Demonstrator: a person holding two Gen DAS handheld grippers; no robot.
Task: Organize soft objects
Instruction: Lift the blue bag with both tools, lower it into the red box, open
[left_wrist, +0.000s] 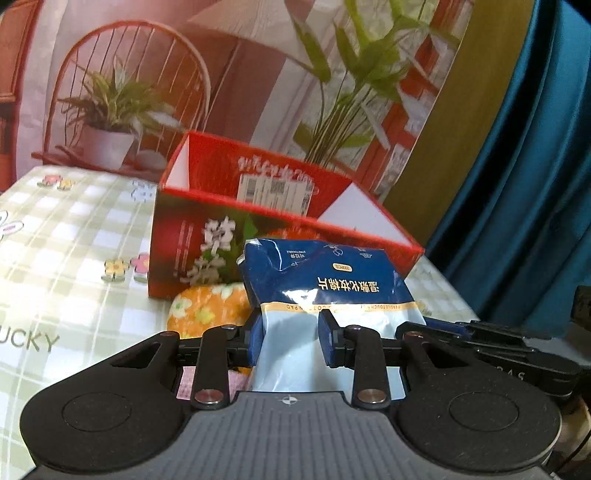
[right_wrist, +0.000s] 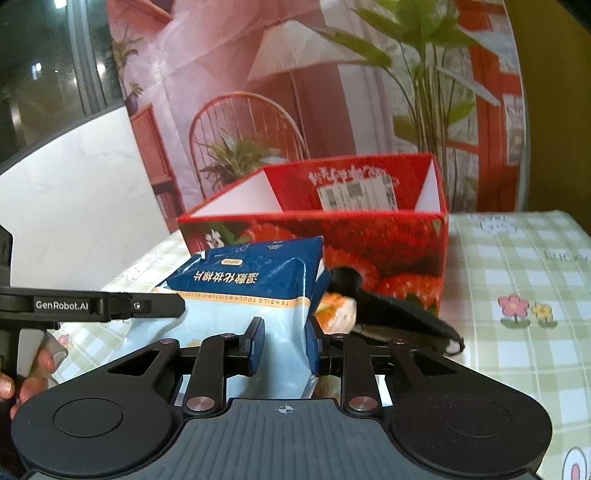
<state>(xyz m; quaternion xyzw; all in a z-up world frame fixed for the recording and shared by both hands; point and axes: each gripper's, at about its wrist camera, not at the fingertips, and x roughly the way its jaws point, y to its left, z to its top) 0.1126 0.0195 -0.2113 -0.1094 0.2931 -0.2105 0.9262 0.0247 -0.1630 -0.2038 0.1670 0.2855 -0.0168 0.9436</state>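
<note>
A blue and white bag of cotton pads (left_wrist: 325, 291) is lifted in front of the open red strawberry box (left_wrist: 258, 221). My left gripper (left_wrist: 293, 339) is shut on the bag's pale lower end, one pad on each side. In the right wrist view the same bag (right_wrist: 251, 280) fills the gap of my right gripper (right_wrist: 286, 345), and both pads touch it. The left gripper's side (right_wrist: 110, 306) reaches in from the left edge there. An orange flowered soft piece (left_wrist: 207, 306) lies on the table under the bag, against the box's front.
The green checked tablecloth (left_wrist: 66, 229) covers the table. A black soft item (right_wrist: 391, 314) lies beside the orange piece (right_wrist: 338, 310), before the red box (right_wrist: 369, 236). A printed backdrop stands behind the box and a blue curtain (left_wrist: 535, 184) hangs at the right. A person's fingers (right_wrist: 22, 384) show at lower left.
</note>
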